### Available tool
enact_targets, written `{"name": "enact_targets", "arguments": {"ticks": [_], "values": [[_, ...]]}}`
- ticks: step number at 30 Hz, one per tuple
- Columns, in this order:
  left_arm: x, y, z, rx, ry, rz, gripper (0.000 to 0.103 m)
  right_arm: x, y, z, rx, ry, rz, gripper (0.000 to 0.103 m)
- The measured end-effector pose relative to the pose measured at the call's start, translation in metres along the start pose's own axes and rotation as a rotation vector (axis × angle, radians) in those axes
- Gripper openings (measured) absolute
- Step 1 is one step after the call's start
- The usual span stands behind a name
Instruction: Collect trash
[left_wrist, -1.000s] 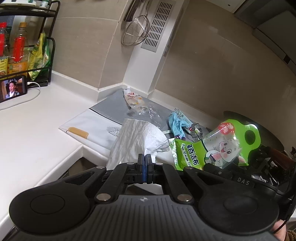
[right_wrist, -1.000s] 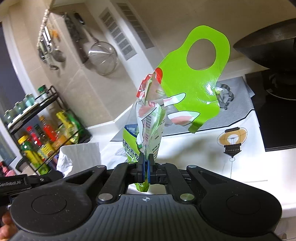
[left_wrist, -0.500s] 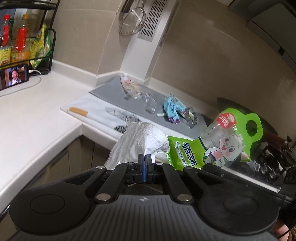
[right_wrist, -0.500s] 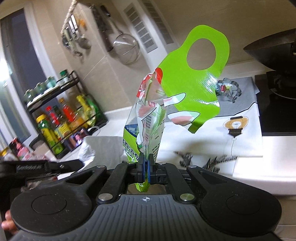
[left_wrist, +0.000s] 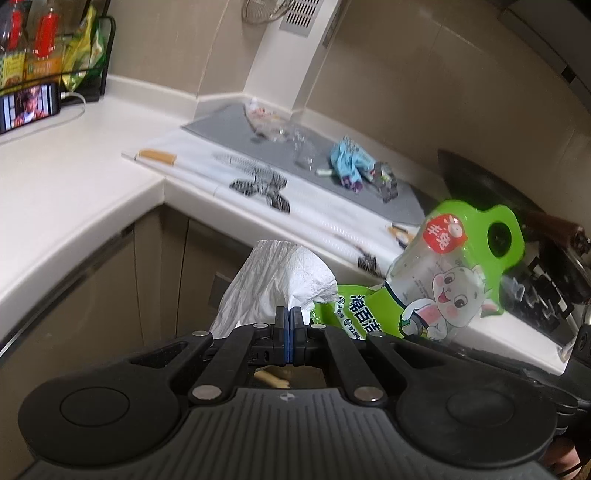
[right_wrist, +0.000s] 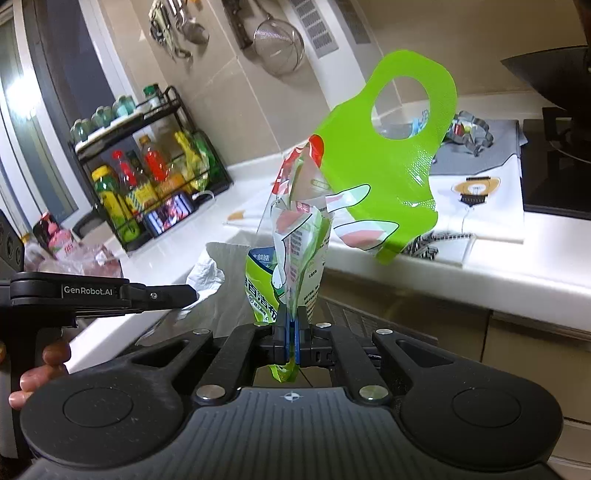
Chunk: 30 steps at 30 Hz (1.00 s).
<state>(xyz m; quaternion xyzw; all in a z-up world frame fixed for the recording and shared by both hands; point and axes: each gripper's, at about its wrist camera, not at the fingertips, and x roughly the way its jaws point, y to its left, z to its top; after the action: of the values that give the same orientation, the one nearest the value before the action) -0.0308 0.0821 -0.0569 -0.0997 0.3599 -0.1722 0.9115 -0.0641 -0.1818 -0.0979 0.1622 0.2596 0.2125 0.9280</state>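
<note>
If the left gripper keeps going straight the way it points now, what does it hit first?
Probably the cabinet front under the counter edge. The left gripper is shut on a white tissue that hides the line ahead, so depth is uncertain. The green package hangs beside it.

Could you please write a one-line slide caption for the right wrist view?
Right gripper clamps a green wrapper above the counter, beside the left gripper pinching a white tissue.

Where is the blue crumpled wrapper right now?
In the left wrist view the blue crumpled wrapper lies on the grey mat on the counter, upper middle, beside a dark crumpled wrapper and left of the stove.
</note>
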Motion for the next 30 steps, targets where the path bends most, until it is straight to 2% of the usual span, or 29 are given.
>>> {"name": "enact_targets", "arguments": {"ticks": [4,17,24,30], "values": [[0.005,-0.001,-0.009,0.003,0.026,0.008,0.0,-0.001,0.001,-0.007,-0.038,0.023,-0.011,0.003],[0.031,-0.005,-0.028,0.007,0.094,0.011,0.0,0.014,-0.007,-0.019,-0.05,0.099,-0.021,0.003],[0.044,0.0,-0.034,0.013,0.128,0.023,0.0,0.025,-0.007,-0.026,-0.162,0.149,-0.044,0.003],[0.059,0.004,-0.04,0.008,0.171,0.032,0.0,0.037,-0.01,-0.038,-0.181,0.205,-0.055,0.003]]}}
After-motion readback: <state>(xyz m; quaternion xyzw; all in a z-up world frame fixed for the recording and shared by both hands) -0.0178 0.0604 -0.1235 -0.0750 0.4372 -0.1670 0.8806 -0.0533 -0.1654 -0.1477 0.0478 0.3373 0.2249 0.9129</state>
